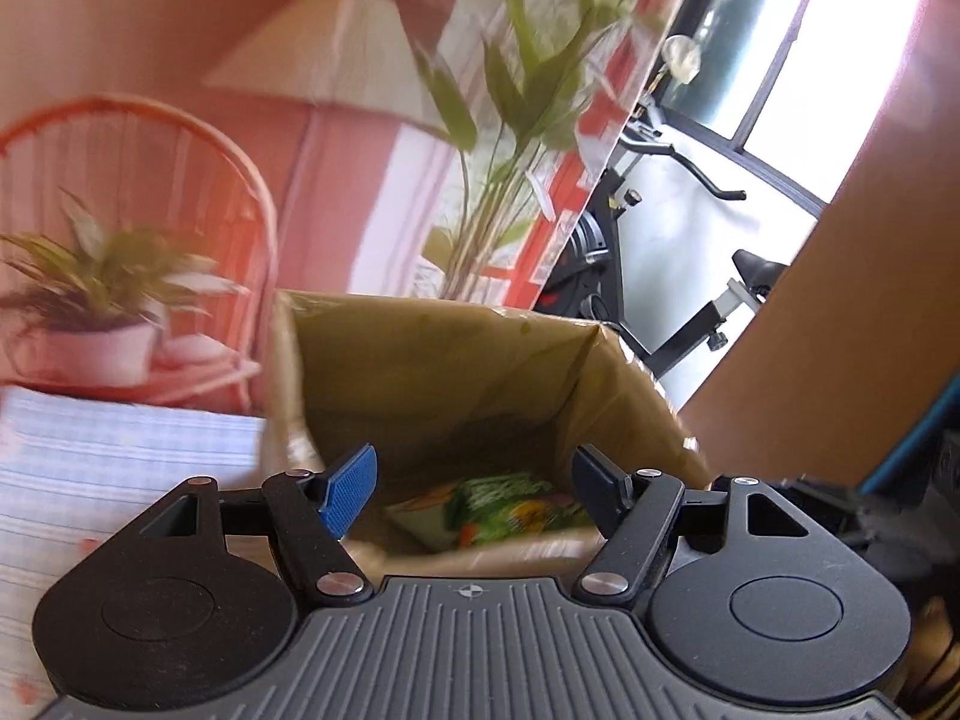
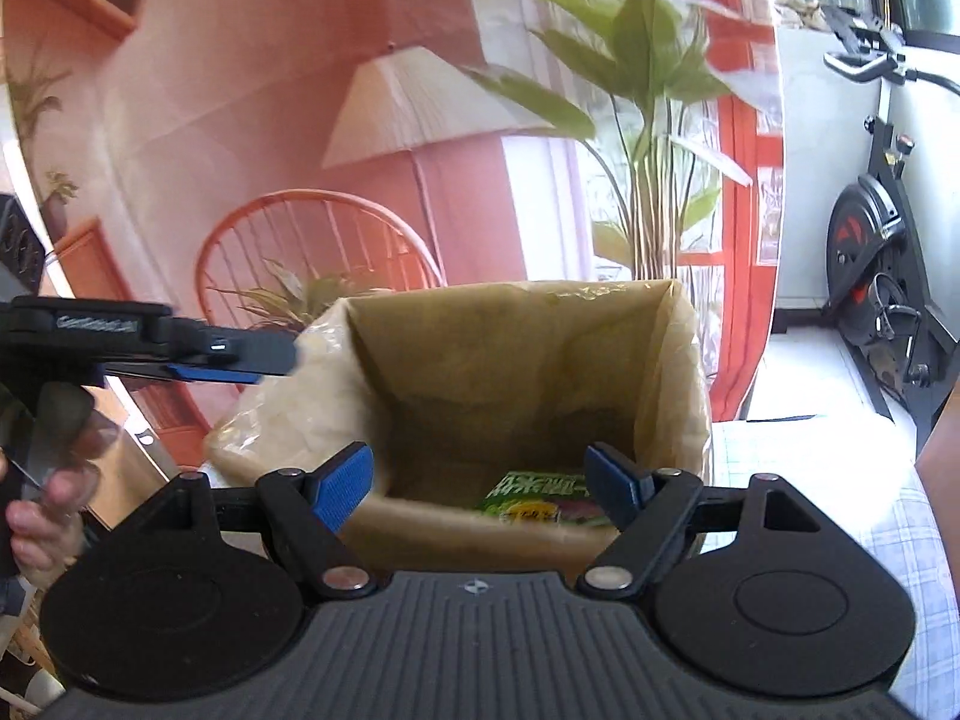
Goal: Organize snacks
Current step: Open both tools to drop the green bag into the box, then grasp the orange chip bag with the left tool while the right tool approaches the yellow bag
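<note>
Now the green snack bag lies down in the brown box — both tools, left and right, gape open and hold nothing — so next comes fetching another snack, I think.

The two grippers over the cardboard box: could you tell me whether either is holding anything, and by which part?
Nothing is held. The left gripper and right gripper are both open and empty; the green snack packet lies loose in the box.

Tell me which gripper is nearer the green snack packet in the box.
Too close to call. Both the left gripper and right gripper hover open above the cardboard box holding the green snack packet.
</note>
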